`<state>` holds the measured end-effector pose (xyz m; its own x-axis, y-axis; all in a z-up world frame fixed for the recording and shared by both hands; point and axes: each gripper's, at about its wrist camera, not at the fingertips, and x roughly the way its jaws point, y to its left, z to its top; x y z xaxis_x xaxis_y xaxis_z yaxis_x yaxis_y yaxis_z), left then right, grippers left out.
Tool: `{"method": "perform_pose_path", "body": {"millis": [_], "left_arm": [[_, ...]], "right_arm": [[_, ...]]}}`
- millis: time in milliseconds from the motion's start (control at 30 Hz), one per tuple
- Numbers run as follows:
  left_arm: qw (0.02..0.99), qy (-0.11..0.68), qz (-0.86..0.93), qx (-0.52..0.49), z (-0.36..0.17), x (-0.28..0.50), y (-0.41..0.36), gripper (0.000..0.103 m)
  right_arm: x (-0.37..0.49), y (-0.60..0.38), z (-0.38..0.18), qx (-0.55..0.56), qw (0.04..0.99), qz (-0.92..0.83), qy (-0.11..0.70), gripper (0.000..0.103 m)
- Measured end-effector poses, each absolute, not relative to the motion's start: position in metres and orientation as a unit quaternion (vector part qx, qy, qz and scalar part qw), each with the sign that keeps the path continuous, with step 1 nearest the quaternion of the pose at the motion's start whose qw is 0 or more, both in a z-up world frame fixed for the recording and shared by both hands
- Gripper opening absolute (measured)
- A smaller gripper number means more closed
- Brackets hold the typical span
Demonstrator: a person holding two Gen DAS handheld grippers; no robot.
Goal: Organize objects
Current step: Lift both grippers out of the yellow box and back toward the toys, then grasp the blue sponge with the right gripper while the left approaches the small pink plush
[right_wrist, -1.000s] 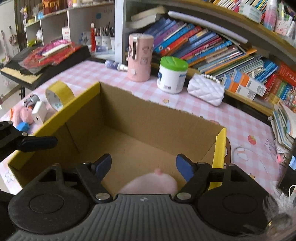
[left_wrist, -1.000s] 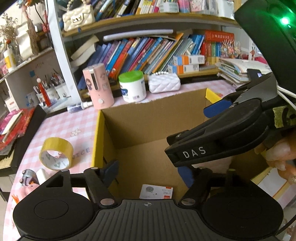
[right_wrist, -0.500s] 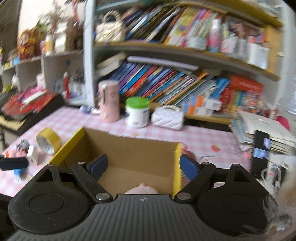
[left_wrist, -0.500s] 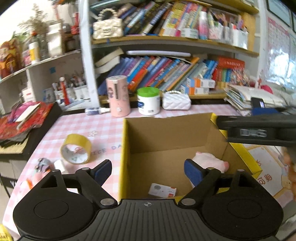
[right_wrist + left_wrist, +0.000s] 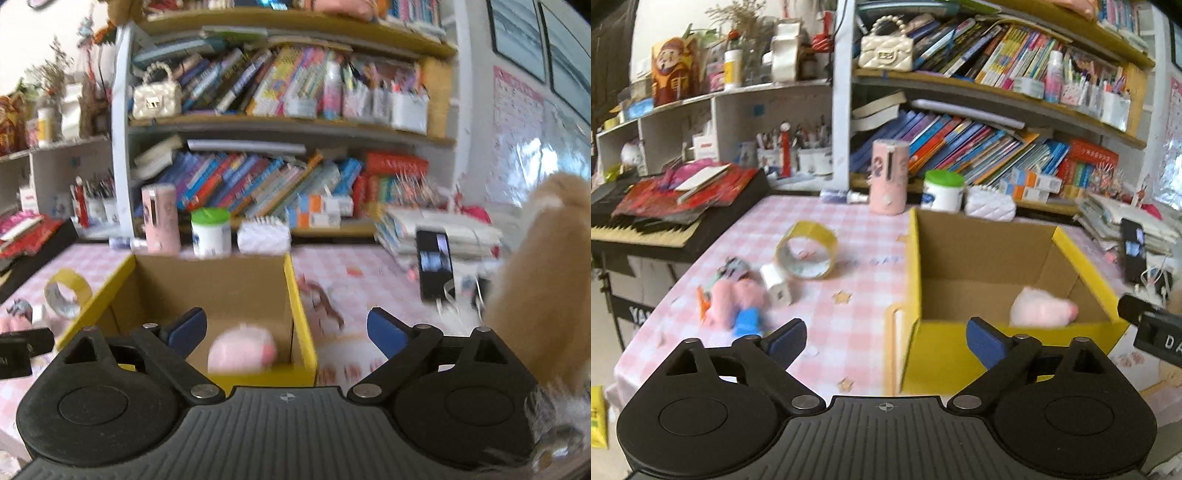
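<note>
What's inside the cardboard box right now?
A pink plush toy lies on the cardboard box floor near the right wall. The near floor is hidden behind the front wall.

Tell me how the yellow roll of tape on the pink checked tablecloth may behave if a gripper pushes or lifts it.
The yellow roll of tape seems to rest tilted on its rim, so a push may roll or topple it. It looks like a stiff hollow ring, probably light, so lifting should be easy. Its smooth outer band may slip.
</note>
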<state>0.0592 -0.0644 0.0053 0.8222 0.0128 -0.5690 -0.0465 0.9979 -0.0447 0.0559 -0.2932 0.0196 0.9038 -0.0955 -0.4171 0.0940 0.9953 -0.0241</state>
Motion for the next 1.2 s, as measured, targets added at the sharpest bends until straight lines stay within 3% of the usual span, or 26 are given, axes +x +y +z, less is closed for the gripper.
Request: {"method": "perform_pose_path", "body": {"millis": [400, 1200], "left_arm": [[0.934, 0.356, 0.027, -0.027, -0.017, 0.023, -0.016, 0.099], [0.93, 0.359, 0.067, -0.036, -0.015, -0.027, 0.103, 0.099]], "right_arm": [[0.018, -0.231, -0.023, 0.007, 0.938, -0.025, 0.346, 0.097], [-0.009, -0.098, -0.029, -0.02, 0.925, 0.058, 0.376, 0.098]]}}
